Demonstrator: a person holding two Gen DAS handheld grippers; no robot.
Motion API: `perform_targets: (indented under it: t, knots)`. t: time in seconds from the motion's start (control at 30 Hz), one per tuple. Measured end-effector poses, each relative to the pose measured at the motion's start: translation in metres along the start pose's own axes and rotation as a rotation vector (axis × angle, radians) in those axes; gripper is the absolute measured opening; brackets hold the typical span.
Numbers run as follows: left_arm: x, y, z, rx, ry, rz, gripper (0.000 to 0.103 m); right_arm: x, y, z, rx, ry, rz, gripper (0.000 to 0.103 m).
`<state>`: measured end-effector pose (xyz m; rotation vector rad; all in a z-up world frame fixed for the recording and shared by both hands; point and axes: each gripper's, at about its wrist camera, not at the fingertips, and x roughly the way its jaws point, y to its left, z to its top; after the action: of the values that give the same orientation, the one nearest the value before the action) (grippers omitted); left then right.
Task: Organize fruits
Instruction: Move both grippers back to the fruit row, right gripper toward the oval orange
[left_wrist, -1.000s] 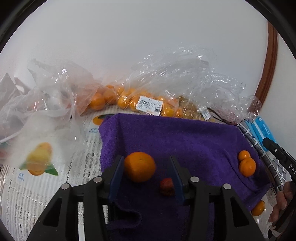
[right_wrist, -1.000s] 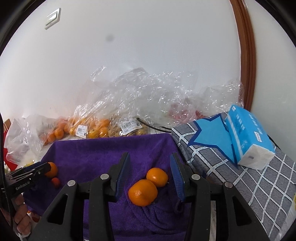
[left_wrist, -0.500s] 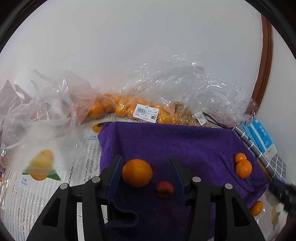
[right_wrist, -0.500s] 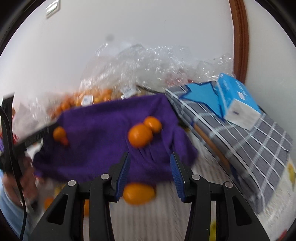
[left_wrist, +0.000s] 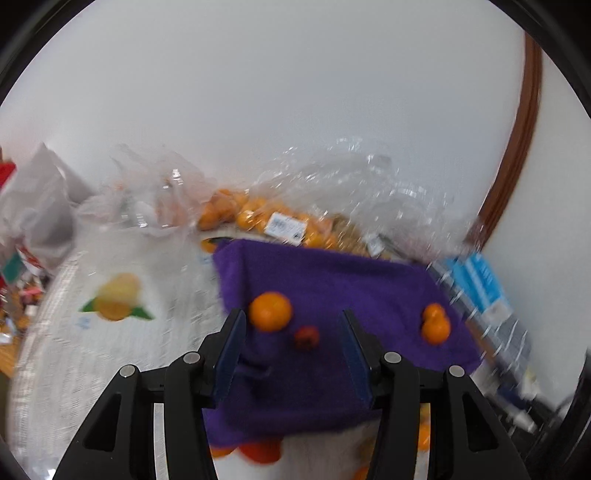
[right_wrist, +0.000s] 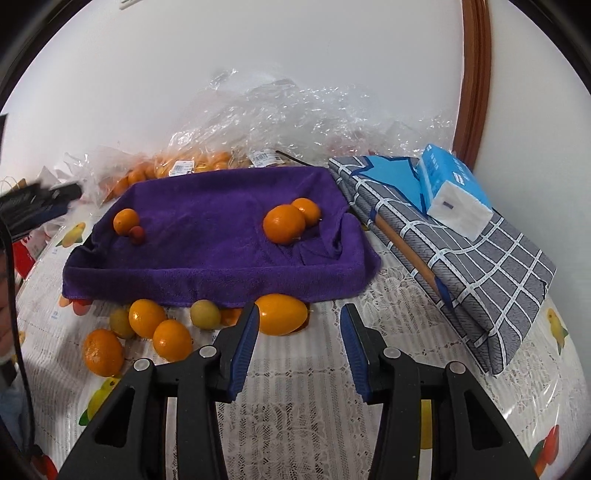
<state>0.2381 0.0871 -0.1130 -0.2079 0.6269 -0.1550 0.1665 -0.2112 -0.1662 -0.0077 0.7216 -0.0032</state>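
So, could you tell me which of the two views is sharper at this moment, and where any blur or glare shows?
The right wrist view is sharp: the purple towel and the loose oranges in front of it read cleanly, with glare on the plastic bags. The left wrist view is motion-blurred throughout, though the left gripper itself looks crisp.

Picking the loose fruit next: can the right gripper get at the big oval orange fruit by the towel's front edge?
Probably yes: the right gripper is open, the oval fruit lies just ahead, slightly left, unobstructed.
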Motion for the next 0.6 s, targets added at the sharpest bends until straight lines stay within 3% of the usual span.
perform_targets:
  t: [0.23,0.33,0.43,0.6]
  knots:
    - [-0.010,0.013,-0.049,0.026,0.019,0.026,0.050,0.007,-0.002,-0.005,0.026,0.023,0.028,0.045]
    - [-0.008,0.010,-0.051,0.072,0.000,0.065,0.050,0.011,-0.001,-0.005,0.023,0.033,0.046,0.045]
    - [-0.012,0.012,-0.050,0.067,-0.027,0.051,0.050,0.018,0.002,-0.002,0.006,0.035,0.062,0.045]
    - [-0.006,0.020,-0.052,0.023,0.015,0.005,0.050,0.042,0.005,-0.001,-0.005,0.081,0.068,0.045]
